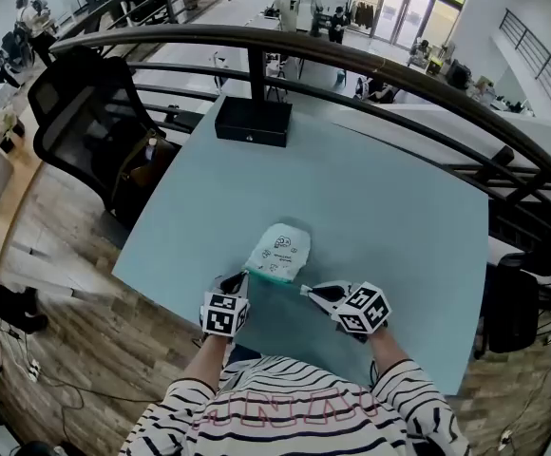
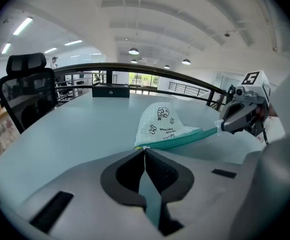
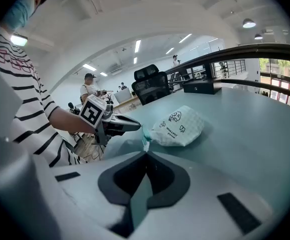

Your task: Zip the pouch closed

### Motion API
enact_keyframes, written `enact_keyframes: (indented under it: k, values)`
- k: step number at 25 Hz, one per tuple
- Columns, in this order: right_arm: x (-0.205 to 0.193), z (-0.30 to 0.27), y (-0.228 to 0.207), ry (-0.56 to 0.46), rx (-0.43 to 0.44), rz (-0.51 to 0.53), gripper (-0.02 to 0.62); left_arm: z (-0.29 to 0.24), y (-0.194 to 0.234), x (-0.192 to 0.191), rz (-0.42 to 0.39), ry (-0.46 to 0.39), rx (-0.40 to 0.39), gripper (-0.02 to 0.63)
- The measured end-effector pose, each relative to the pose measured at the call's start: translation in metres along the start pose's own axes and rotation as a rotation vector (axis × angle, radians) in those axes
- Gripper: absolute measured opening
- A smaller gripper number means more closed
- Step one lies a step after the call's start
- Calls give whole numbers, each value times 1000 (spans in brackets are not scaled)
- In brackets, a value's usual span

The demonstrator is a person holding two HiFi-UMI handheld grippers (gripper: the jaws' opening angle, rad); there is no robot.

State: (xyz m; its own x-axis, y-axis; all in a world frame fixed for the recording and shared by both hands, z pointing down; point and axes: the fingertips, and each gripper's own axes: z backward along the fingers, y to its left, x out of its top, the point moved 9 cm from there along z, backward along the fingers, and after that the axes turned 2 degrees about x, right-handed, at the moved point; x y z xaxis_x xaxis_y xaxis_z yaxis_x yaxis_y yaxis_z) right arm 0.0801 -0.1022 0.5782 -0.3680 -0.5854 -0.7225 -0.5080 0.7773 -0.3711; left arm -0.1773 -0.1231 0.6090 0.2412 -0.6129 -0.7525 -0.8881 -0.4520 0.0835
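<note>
A white quilted pouch [image 1: 279, 252] with small printed figures lies on the pale teal table [image 1: 370, 207], near its front edge. Its teal zipper [image 2: 180, 139] runs along the near side, stretched between my two grippers. My left gripper [image 1: 244, 276] is shut on the pouch's left corner [image 2: 144, 147]. At the zipper's other end, my right gripper [image 1: 306, 291] is shut on the small white pull tab [image 2: 218, 128]. In the right gripper view the pouch [image 3: 179, 126] lies beyond the shut jaws, and the left gripper [image 3: 138, 127] reaches in from the left.
A black box [image 1: 253, 122] sits at the table's far edge. A black office chair [image 1: 93, 126] stands off the table's left side, and a dark curved railing [image 1: 370, 69] runs behind. The table's front edge [image 1: 176, 297] is just below my grippers.
</note>
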Motion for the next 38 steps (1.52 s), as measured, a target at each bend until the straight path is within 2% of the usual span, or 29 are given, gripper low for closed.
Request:
enact_keyframes:
  k: [4, 13, 17, 28, 38]
  values:
    - [-5, -4, 0, 19, -31, 6, 28, -2, -2, -1, -59, 21, 8, 26]
    - [-15, -6, 5, 21, -121, 13, 29, -1, -6, -7, -102, 61, 34, 28]
    - [-20, -4, 8, 10, -162, 6, 31, 2, -8, -10, -89, 72, 35, 28]
    - [-21, 17, 18, -120, -225, -23, 31, 30, -29, -2, -43, -19, 85, 28]
    - [-18, 44, 38, -271, -203, 0, 29, 62, -69, 14, -50, -145, 111, 26]
